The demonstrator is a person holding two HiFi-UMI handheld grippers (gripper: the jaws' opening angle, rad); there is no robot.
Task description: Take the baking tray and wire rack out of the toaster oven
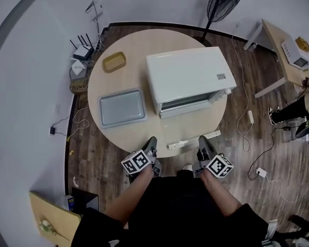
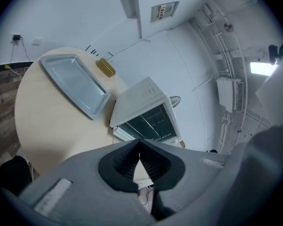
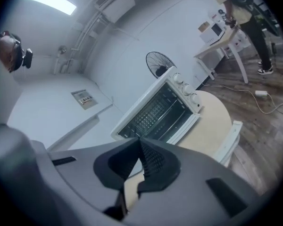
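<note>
The white toaster oven (image 1: 188,76) stands on the round table (image 1: 134,135) with its front open toward me. A wire grid (image 3: 155,111) shows inside it, and also in the left gripper view (image 2: 151,122). The grey baking tray (image 1: 122,108) lies flat on the table left of the oven, seen too in the left gripper view (image 2: 75,83). My left gripper (image 1: 151,142) and right gripper (image 1: 203,141) hover at the table's near edge, both shut and empty. Their pads meet in the left gripper view (image 2: 139,147) and the right gripper view (image 3: 140,142).
A white bar (image 1: 194,139) lies in front of the oven near the table's edge. A small yellow dish (image 1: 114,61) sits at the far left of the table. A fan (image 1: 224,1) stands behind; cables (image 1: 247,122) trail over the floor; a person (image 1: 293,112) stands at the right.
</note>
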